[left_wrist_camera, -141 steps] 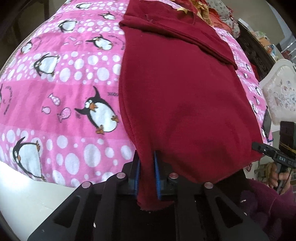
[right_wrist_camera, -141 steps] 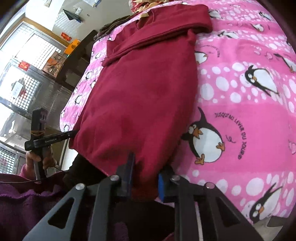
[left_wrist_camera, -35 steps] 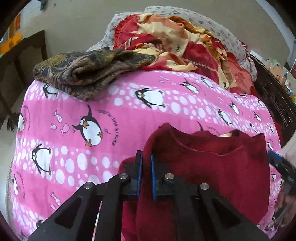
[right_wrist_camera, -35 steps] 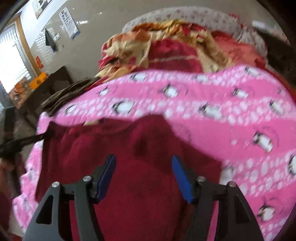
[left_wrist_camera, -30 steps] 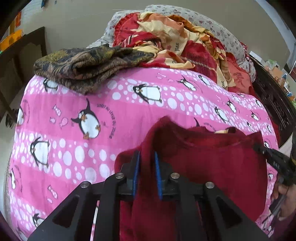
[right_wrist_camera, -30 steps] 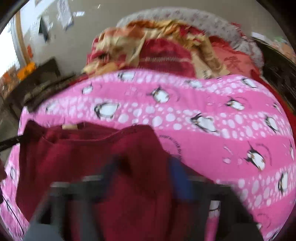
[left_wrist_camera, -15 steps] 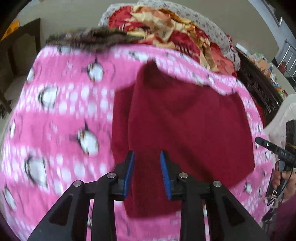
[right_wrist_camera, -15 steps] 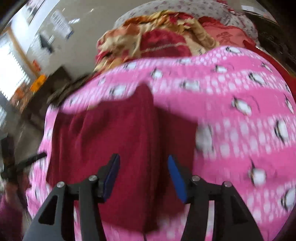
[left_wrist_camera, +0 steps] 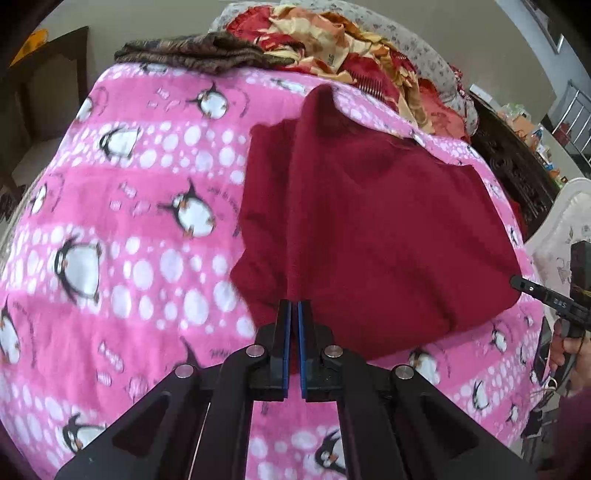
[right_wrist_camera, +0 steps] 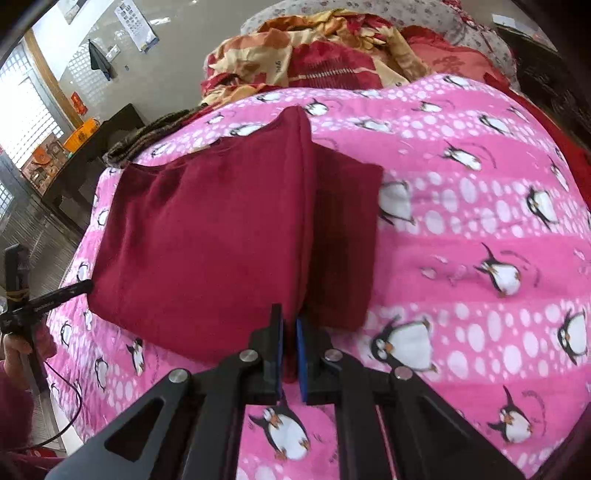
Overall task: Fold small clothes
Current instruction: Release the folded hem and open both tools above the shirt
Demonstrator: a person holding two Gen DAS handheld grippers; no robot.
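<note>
garment (left_wrist_camera: 369,221): dark red | blanket (left_wrist_camera: 129,258): pink, white dots, penguins | fingers (left_wrist_camera: 284,343): blue pads

Home bedroom, lived-in. Evidence: work surface is a bed under a pink fleece penguin blanket (left_wrist_camera: 122,229), filling the view under and to both sides of the fingers. Well beyond the fingertips, at the far end: heap of red-and-yellow bedding (right_wrist_camera: 306,48) against a grey floral pillow (left_wrist_camera: 406,33), plus a folded brown patterned cloth (left_wrist_camera: 192,53) beyond and left. Dark carved wooden bed frame (left_wrist_camera: 517,170) far right of the fingers in the left wrist view. In the right wrist view, far left of the fingers: window with a grille (right_wrist_camera: 26,110), dark table (right_wrist_camera: 92,147), papers pinned on a plain wall (right_wrist_camera: 136,22).
</note>
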